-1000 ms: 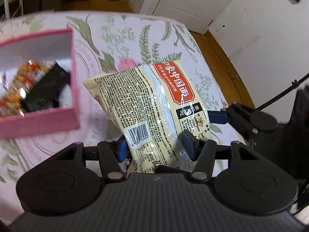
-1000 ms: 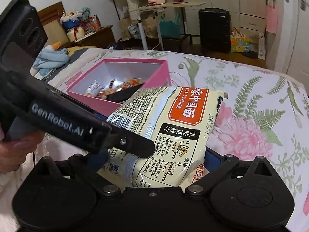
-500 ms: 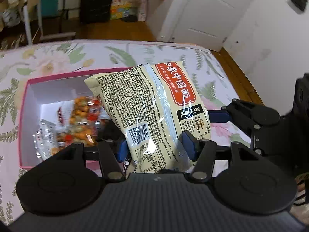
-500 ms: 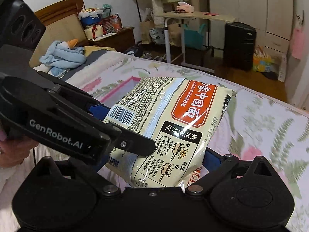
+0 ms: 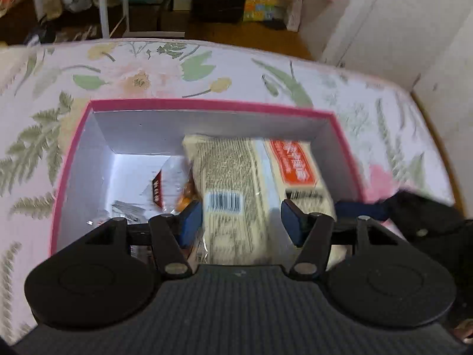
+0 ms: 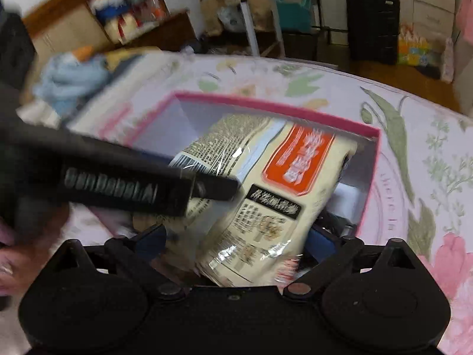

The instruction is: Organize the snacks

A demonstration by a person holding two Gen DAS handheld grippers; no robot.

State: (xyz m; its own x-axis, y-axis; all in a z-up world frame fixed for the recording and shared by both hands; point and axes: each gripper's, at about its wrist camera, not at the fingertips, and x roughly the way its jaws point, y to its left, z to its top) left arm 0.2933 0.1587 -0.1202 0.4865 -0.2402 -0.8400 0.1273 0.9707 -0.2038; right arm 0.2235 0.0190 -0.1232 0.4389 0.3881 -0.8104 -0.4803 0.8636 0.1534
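Observation:
A cream noodle packet (image 5: pixel 251 183) with an orange label is held by both grippers and hangs inside the pink box (image 5: pixel 207 105). My left gripper (image 5: pixel 242 222) is shut on its near end. My right gripper (image 6: pixel 236 239) is shut on the packet (image 6: pixel 266 195) from the right side. The box (image 6: pixel 275 109) holds several small snack packets (image 5: pixel 156 189) on its left side. The left gripper's arm crosses the right wrist view (image 6: pixel 118 180).
The box sits on a bed with a floral cover (image 5: pixel 147 71). A white door and wall (image 5: pixel 399 23) stand to the right. A black suitcase (image 6: pixel 372 20), a white table frame and cluttered shelves lie beyond the bed.
Both grippers have carried the packet from above the bed cover over the pink box and lowered it inside. The views are now blurred by motion.

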